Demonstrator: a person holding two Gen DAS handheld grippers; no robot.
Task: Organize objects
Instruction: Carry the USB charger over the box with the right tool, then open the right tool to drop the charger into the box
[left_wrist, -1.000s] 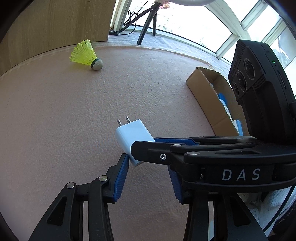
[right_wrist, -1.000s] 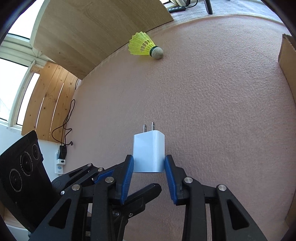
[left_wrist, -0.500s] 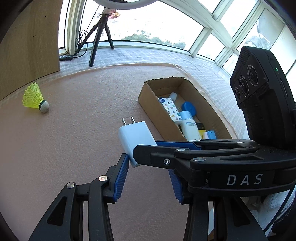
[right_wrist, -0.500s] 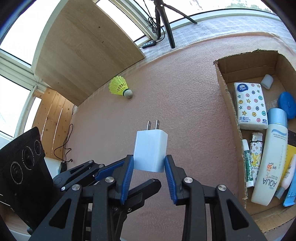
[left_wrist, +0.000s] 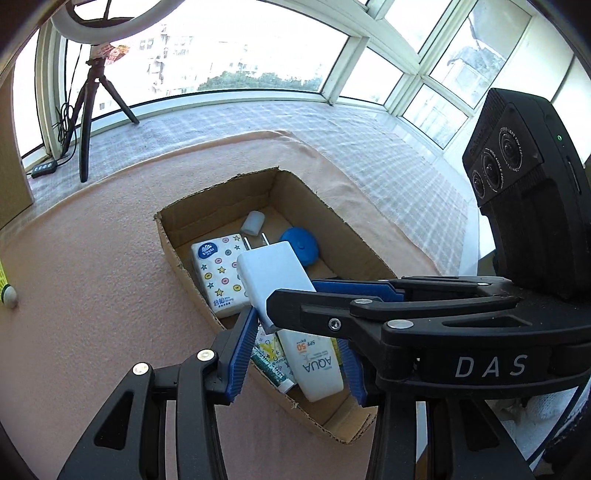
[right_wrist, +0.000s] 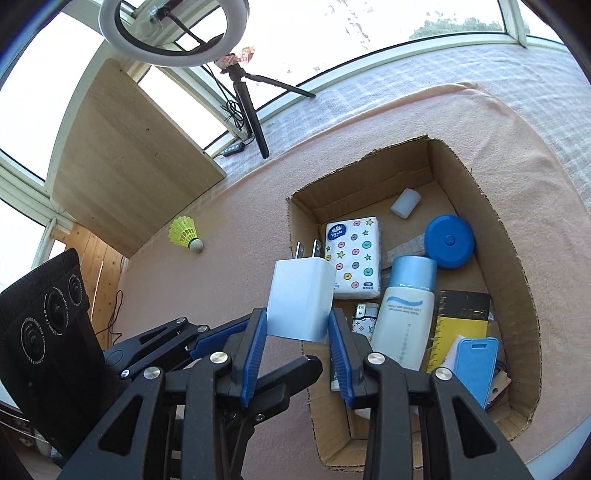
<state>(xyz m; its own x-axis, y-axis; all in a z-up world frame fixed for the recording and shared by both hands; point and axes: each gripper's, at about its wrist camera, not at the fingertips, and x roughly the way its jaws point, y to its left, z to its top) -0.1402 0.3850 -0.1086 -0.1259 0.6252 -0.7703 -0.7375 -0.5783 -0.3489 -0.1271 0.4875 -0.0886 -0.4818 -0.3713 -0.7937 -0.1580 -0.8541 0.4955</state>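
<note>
Charger (right_wrist: 301, 301), white with two prongs pointing forward, sits pinched between the blue pads of the right hand-held gripper (right_wrist: 297, 332), above the near wall of the box (right_wrist: 513, 258). Left hand-held gripper (left_wrist: 295, 354) gapes wide, holding nothing. Only the right view shows the whole shuttlecock (right_wrist: 184, 236) on the pink worktop (right_wrist: 229, 258).

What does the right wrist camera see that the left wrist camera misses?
Only the right wrist view shows the whole shuttlecock, the yellow ruler and the blue case at the near end of the box. Only the left wrist view shows the window corner to the right and the right gripper from the side. Both show the white charger clamped in the right gripper, the tissue pack, the sunscreen and the blue disc.
</note>
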